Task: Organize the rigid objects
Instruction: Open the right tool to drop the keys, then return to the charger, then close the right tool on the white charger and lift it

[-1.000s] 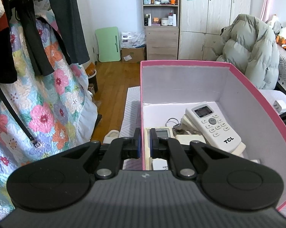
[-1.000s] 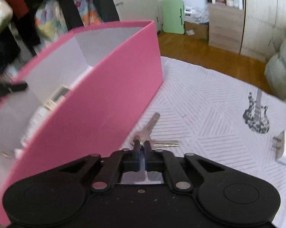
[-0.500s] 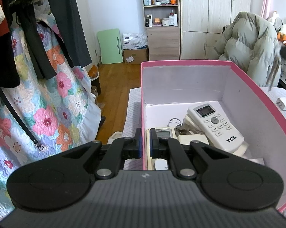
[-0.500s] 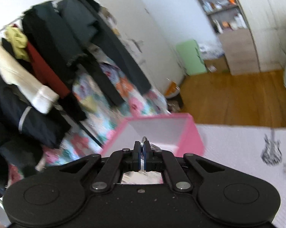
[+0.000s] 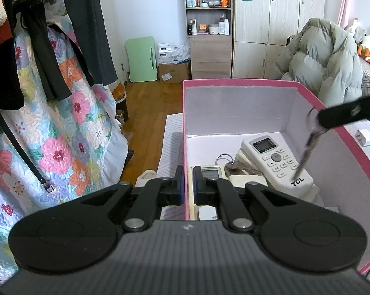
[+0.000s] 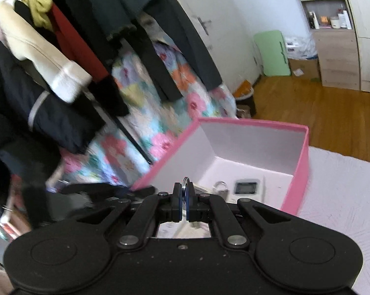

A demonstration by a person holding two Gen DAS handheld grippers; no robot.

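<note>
A lived-in bedroom at home. Coats (image 5: 69, 32) hang on a rail at the upper left over a floral quilt (image 5: 62, 132). At top centre, a wooden shelf unit (image 5: 208, 7) holds toiletry bottles beside a pale wardrobe (image 5: 278, 24). A puffer jacket (image 5: 325, 59) slumps at right, above wood flooring (image 5: 148, 123).

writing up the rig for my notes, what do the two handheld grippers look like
Both are matte black plastic: the left gripper and right gripper each have two rounded disc-shaped lobes, angled linkage arms with silver pivot bolts, and short fingers with blue pads. The left body has a ribbed grey top. No cables or sleeves show.
</note>
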